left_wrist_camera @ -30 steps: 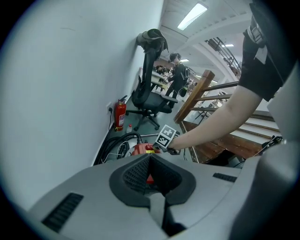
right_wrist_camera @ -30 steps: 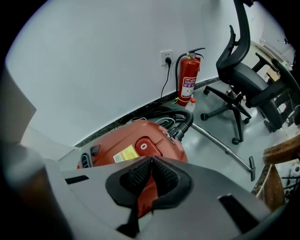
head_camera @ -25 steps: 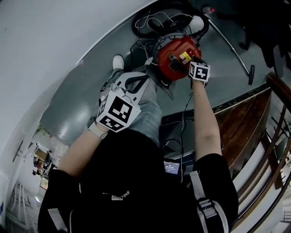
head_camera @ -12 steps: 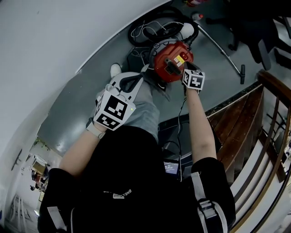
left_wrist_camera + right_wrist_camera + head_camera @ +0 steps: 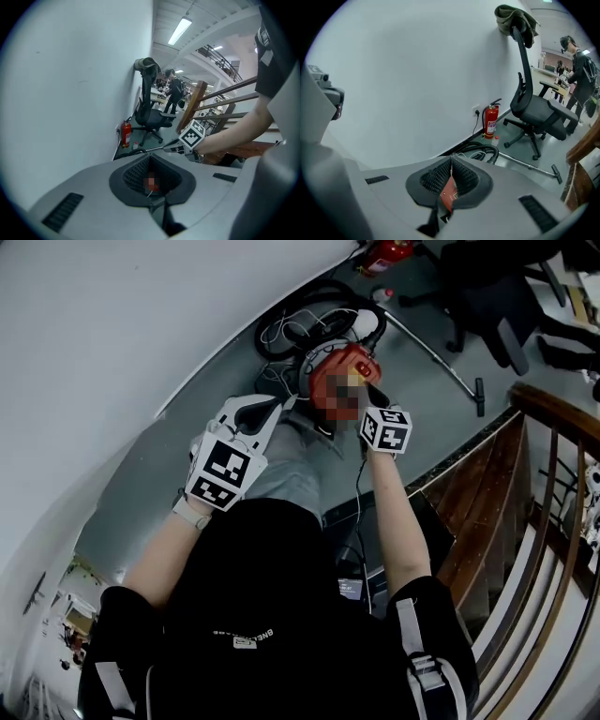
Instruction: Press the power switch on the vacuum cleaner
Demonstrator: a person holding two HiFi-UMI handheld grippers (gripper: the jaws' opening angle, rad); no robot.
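The red canister vacuum cleaner (image 5: 330, 371) stands on the grey floor by the white wall, its top partly behind a mosaic patch. In the right gripper view a red patch of the vacuum (image 5: 449, 192) shows through the hollow behind the shut jaw tips. My right gripper (image 5: 373, 401) hangs just at the vacuum's near right side, jaws shut and holding nothing. The right gripper (image 5: 176, 149) also shows in the left gripper view. My left gripper (image 5: 267, 409) is shut and empty, over the person's grey trouser leg, left of the vacuum.
A black hose (image 5: 281, 315) and white cable coil behind the vacuum, and a metal wand (image 5: 431, 343) runs right. Beyond are a fire extinguisher (image 5: 490, 121) and an office chair (image 5: 534, 110). A wooden stair railing (image 5: 553, 474) borders the right. A person (image 5: 177, 93) stands far off.
My right gripper has drawn back a little from the vacuum's top toward the body. The head camera has tilted, so the vacuum sits lower in view. The left gripper has barely moved.
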